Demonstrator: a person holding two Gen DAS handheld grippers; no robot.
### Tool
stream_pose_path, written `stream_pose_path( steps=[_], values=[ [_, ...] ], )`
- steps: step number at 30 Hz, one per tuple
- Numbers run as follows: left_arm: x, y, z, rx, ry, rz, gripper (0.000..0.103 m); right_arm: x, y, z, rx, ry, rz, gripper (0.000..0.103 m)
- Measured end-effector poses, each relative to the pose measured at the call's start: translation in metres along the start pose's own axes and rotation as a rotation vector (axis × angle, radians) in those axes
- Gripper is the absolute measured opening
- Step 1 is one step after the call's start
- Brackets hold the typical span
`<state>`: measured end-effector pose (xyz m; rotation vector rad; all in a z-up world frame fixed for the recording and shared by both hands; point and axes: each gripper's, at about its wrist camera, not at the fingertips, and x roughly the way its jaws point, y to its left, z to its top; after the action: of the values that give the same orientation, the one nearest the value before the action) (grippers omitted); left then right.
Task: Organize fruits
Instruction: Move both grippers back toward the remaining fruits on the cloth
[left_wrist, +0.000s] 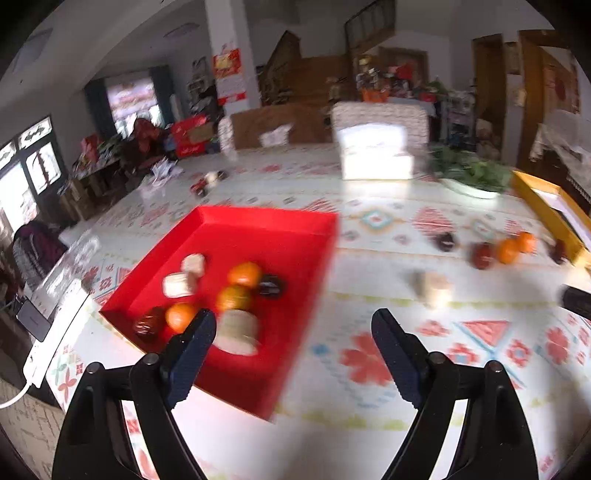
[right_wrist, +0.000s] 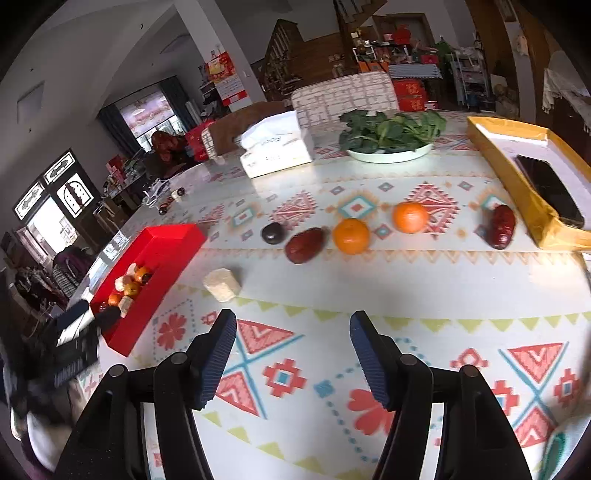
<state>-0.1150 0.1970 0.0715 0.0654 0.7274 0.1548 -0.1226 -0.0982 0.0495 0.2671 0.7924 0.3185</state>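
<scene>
Left gripper (left_wrist: 293, 321) tilted down over the red tray's (left_wrist: 258, 221) near corner, fingers spread and empty, right gripper (right_wrist: 293, 323) angled down right of the tray, fingers apart, nothing between, fruits (right_wrist: 351, 235) lined up on the tablecloth (right_wrist: 332, 369) beyond it, more inside the tray

Daylight is coming in through a curtained window (right_wrist: 153, 110) and patterned glass doors (right_wrist: 55, 199) at the far left, glaring off the worktop (right_wrist: 406, 280) with its patterned cloth. A white pillar (left_wrist: 229, 51) is standing beyond it, carrying red posters. Brick-patterned chairs (right_wrist: 347, 94) are sitting at the far edge, with wooden stairs (right_wrist: 284, 55) and cluttered shelves (right_wrist: 469, 74) filling the back wall
</scene>
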Motion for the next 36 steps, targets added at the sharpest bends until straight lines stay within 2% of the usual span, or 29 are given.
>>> stream_pose_path(
  steps=[2,5,7,10,13,15,19,27,30,36],
  values=[
    [0.02,0.018,0.003,-0.03,0.053,-0.013,0.086,-0.002,-0.007,0.0,0.014,-0.006,-0.004,0.069],
    [0.045,0.023,-0.001,-0.018,0.125,-0.013,0.086,-0.003,-0.014,0.001,0.04,-0.007,0.01,0.069],
    [0.05,0.018,-0.007,-0.008,0.156,-0.083,0.085,-0.001,-0.015,0.001,0.049,-0.003,0.02,0.069],
    [0.041,0.003,-0.012,0.027,0.132,-0.119,0.085,0.002,-0.013,0.0,0.044,0.006,0.023,0.069],
    [0.033,-0.013,-0.017,0.026,0.141,-0.226,0.079,0.005,-0.014,-0.001,0.045,0.012,0.023,0.069],
    [0.028,-0.025,-0.022,0.056,0.123,-0.187,0.079,0.007,-0.016,-0.001,0.053,0.015,0.022,0.069],
    [0.018,-0.03,-0.025,0.029,0.108,-0.242,0.079,0.01,-0.022,-0.002,0.071,0.028,0.022,0.069],
    [0.01,-0.045,-0.031,0.076,0.083,-0.249,0.079,0.011,-0.028,-0.003,0.087,0.036,0.03,0.069],
    [0.006,-0.04,-0.03,0.046,0.084,-0.266,0.079,0.012,-0.026,-0.004,0.074,0.04,0.024,0.069],
    [-0.032,-0.036,-0.013,0.013,-0.035,-0.295,0.079,0.01,-0.02,-0.003,0.031,0.032,-0.042,0.069]
  ],
)
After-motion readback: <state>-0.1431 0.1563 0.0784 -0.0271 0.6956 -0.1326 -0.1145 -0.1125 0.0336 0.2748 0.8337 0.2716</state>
